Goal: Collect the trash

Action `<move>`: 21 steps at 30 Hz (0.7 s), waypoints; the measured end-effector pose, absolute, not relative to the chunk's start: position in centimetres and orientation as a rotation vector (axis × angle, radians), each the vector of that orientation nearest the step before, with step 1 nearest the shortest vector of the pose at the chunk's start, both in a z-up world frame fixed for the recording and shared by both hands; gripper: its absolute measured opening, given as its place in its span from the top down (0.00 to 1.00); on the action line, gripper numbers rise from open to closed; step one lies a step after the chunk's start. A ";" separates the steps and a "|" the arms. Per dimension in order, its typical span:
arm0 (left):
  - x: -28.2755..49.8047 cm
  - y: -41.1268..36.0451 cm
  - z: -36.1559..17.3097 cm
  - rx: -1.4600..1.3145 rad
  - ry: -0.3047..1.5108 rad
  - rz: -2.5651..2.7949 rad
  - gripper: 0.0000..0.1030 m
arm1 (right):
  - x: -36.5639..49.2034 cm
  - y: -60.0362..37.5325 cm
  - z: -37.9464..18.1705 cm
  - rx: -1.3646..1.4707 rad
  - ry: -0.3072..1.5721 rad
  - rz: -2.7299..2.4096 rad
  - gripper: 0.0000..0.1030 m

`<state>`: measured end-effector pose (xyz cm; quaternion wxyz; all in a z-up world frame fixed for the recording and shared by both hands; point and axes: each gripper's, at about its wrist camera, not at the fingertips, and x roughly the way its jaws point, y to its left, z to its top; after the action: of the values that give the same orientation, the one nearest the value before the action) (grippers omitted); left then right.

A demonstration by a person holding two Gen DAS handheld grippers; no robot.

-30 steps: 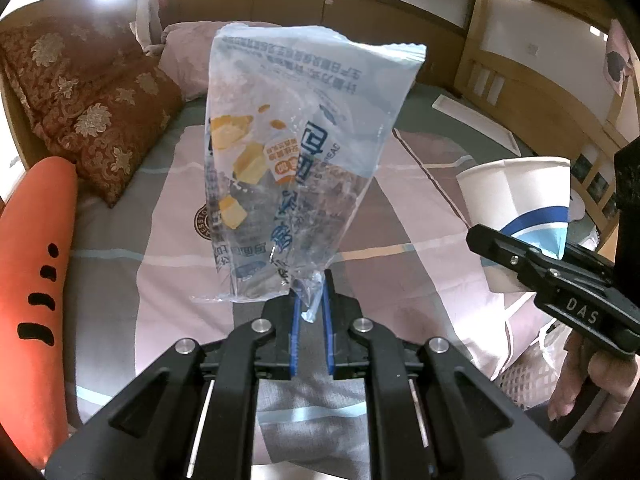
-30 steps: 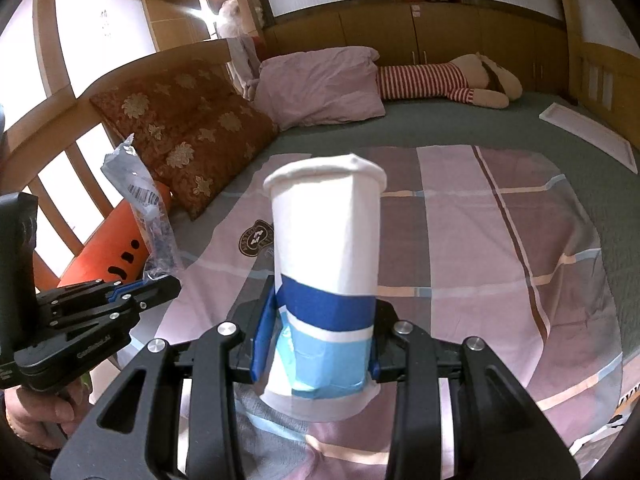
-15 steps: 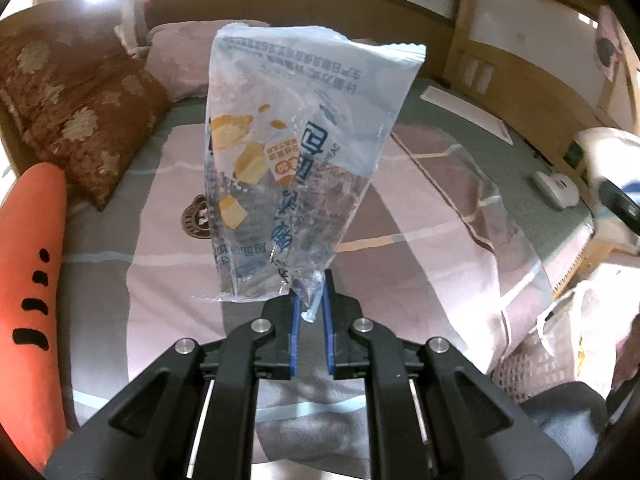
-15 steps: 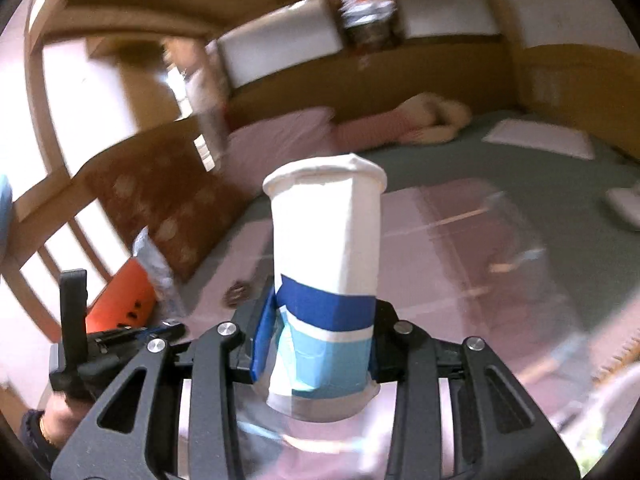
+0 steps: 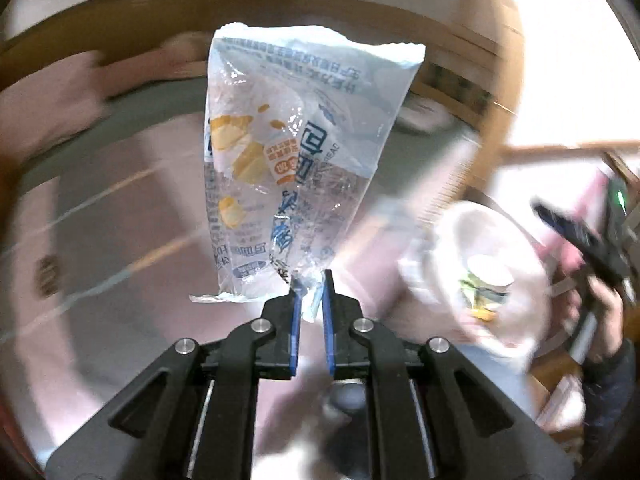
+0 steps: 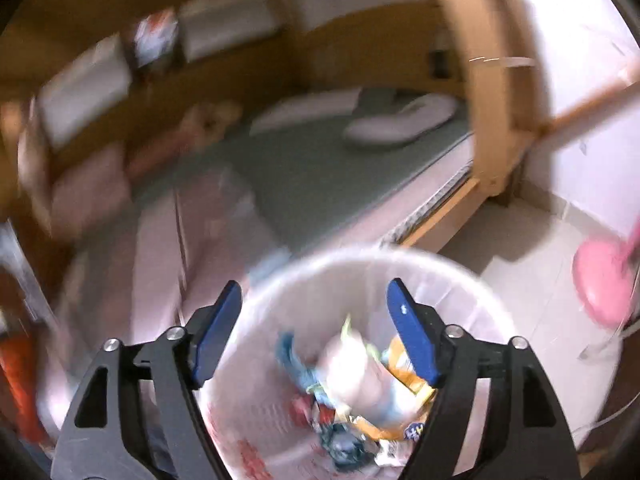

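Observation:
My left gripper point(image 5: 311, 290) is shut on the bottom corner of a clear plastic bread wrapper point(image 5: 296, 168), which stands upright above the fingers. My right gripper point(image 6: 314, 312) is open and empty, right above a white lined trash bin point(image 6: 460, 280). The paper cup point(image 6: 356, 372) lies blurred inside the bin among several wrappers. In the left wrist view the bin point(image 5: 436, 280) shows at the right with the cup point(image 5: 490, 278) in it, and the right gripper point(image 5: 576, 236) is beside it, held by a hand.
The bed with a pink and grey cover point(image 5: 100, 216) lies behind the wrapper. A wooden bed frame post point(image 6: 492, 92) stands behind the bin. A pink round object point(image 6: 600, 284) is on the tiled floor point(image 6: 532, 264) to the right.
Both grippers swung right from the bed toward the bin. The right gripper opened and let go of the paper cup, which now lies in the bin. The left still holds the wrapper.

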<state>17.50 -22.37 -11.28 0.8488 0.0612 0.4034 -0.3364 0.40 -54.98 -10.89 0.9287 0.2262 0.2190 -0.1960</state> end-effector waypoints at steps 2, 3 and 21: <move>16.0 -27.4 -10.9 0.171 0.866 -0.835 0.90 | -1.9 -56.4 -8.5 0.515 0.305 -0.444 0.12; 15.0 -30.1 -10.8 0.193 0.873 -0.895 0.90 | -2.6 -56.8 -7.6 0.523 0.264 -0.446 0.11; 17.0 -28.7 -9.0 0.107 0.842 -0.829 0.03 | 0.7 -50.3 -4.0 0.450 0.275 -0.254 0.08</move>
<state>16.96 -28.65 -9.02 0.8290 0.0504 0.3970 -0.3906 0.73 -50.29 -4.03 0.9575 0.2216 0.1354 -0.1252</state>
